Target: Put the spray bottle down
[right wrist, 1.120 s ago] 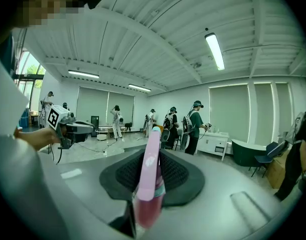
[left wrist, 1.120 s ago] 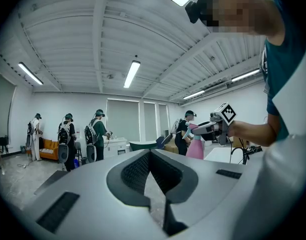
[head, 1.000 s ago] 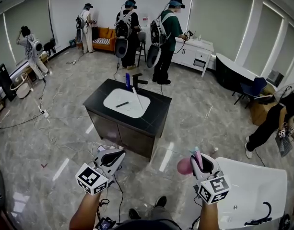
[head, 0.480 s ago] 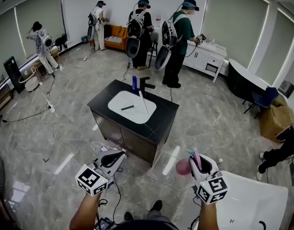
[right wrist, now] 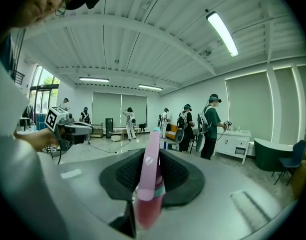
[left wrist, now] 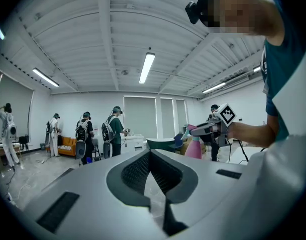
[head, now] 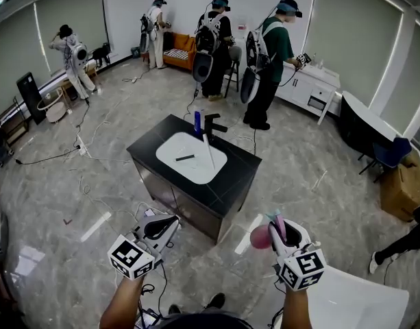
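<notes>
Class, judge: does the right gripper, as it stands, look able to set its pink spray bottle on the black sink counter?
Probably not yet. The right gripper holds the spray bottle well short of the counter, bare floor between. Nothing blocks the way; the person must step closer.

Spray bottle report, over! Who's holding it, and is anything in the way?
Right gripper shut on pink spray bottle, held in the air. Left gripper empty, tips together. Sink counter ahead; loose cables nearby.
</notes>
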Demonstrator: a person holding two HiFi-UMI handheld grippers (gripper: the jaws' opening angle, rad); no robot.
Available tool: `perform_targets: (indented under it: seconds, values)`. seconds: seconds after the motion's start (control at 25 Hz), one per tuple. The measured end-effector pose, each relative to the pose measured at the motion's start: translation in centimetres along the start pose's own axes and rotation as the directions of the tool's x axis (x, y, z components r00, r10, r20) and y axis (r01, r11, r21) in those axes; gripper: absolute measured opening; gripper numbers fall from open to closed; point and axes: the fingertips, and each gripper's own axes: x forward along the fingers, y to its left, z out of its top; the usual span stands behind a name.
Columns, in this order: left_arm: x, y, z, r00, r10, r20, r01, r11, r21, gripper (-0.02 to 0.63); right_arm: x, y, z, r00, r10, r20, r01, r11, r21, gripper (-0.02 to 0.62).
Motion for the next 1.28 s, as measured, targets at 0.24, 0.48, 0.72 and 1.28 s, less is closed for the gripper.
perform_targets:
  seconds: [0.24,0.48,0.72,1.28]
  values:
    - [3.0,-1.1,0.7,0.999,0.035,-0.004,-0.035,0.999,0.008,0.002,0.6,-3.7,-0.2,1.0,0.026,-0.001,-0.026,1.0,0.006,0.095]
    - [6.1,-1.8,0.7,1.0,0.022,-0.02,-0.021,1.0,0.017,0.002,0.6,-6.3,-1.2,1.0,0.014,-0.004,-0.014,0.999,0.034,0.095]
    - [10.3,-1.9,0.9,0.999,-0.033,-0.022,0.033,0.999,0.021,0.002,0.6,-8.3,-1.9,1.0,-0.015,-0.015,0.016,0.998,0.054,0.095]
    - [21.3,4.9,2.4,0.979,-0.201,-0.011,0.202,0.979,0.035,0.002,6.8,-13.7,-0.7,0.987,-0.158,-0.037,0.16,0.984,0.083,0.095]
